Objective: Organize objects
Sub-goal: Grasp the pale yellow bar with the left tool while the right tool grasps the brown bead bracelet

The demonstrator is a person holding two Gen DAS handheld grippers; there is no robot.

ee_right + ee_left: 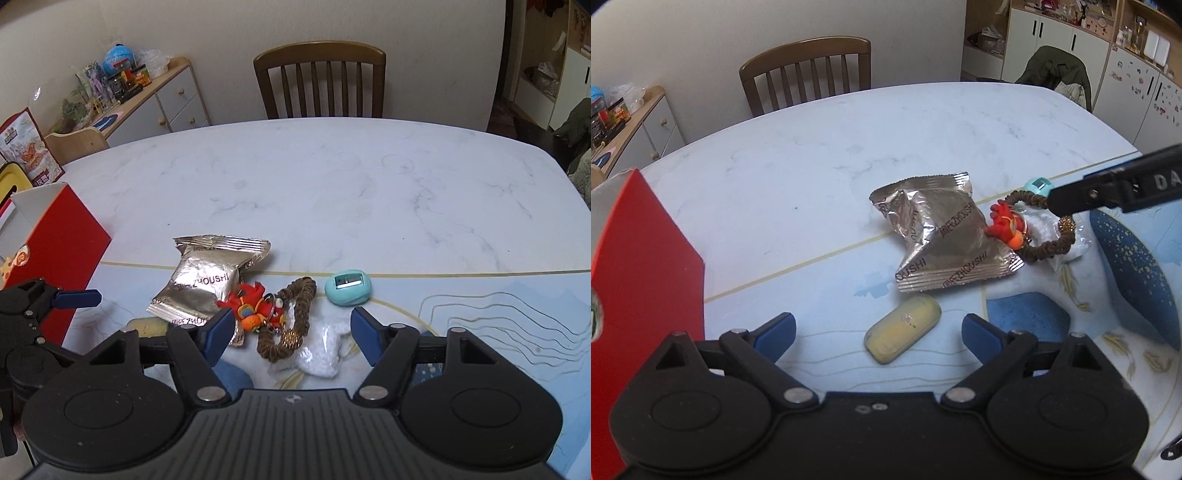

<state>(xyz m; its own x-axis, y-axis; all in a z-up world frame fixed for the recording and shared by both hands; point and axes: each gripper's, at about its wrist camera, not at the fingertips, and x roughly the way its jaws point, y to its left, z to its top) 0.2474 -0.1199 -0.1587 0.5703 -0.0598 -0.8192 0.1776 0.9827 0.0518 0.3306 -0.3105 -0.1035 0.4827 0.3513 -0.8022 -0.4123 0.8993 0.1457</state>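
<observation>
Yellow eraser (902, 334) between spread left fingers (982, 332); foil packet (938, 236), red box (646, 266) beyond

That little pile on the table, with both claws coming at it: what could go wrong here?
The things lie tangled: the brown hair tie rests on a clear plastic bag and touches the red keychain toy, so the open right claw might drag several at once. The foil snack packet sits close behind the yellow eraser; the open left claw could nudge it. Both claws work near each other and might collide.
</observation>
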